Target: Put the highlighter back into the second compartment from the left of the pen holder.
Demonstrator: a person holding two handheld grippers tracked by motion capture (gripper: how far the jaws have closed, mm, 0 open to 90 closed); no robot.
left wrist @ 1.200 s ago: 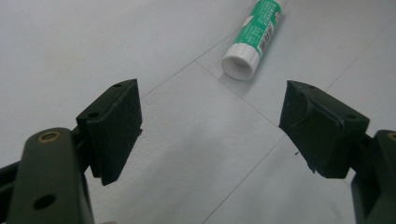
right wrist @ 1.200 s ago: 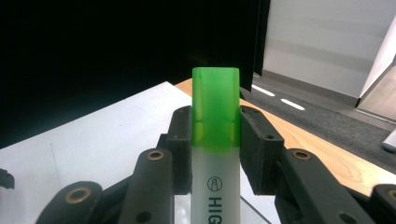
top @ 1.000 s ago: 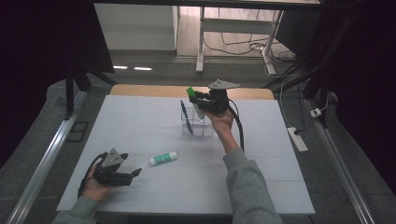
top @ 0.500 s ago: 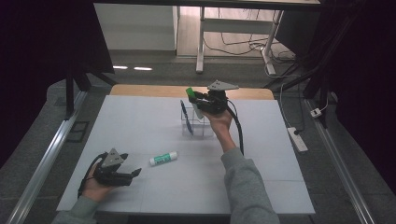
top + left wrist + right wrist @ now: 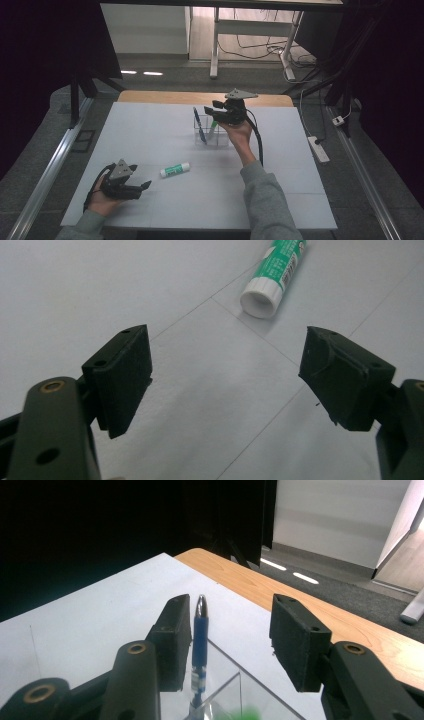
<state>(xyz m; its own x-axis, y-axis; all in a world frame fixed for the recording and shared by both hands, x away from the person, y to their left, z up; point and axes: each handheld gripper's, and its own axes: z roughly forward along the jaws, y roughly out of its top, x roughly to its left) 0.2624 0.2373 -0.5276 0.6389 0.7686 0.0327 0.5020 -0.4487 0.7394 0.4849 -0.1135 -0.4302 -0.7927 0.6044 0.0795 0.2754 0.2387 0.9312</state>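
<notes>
A clear box (image 5: 216, 138) stands at the table's far middle, with a blue pen (image 5: 199, 126) and a green marker (image 5: 213, 128) leaning inside it. My right gripper (image 5: 213, 110) hovers just above the box; its jaws have just been opening and grip nothing. In the right gripper view the blue pen (image 5: 200, 630) rises beyond the right gripper (image 5: 232, 615), near its left jaw and untouched, above the box's rim (image 5: 225, 687). A green-and-white glue stick (image 5: 175, 170) lies on the table. My left gripper (image 5: 141, 178) rests open near it, and the glue stick (image 5: 276, 267) lies ahead of the left gripper (image 5: 227, 347).
The white table top (image 5: 150, 130) ends in a wooden strip (image 5: 165, 96) along the far edge. A power strip (image 5: 319, 149) lies on the floor to the right. A metal rail (image 5: 45, 170) runs along the left side.
The green marker that was up in the right gripper's jaws now stands lower, inside the clear box. The left gripper has not moved.
</notes>
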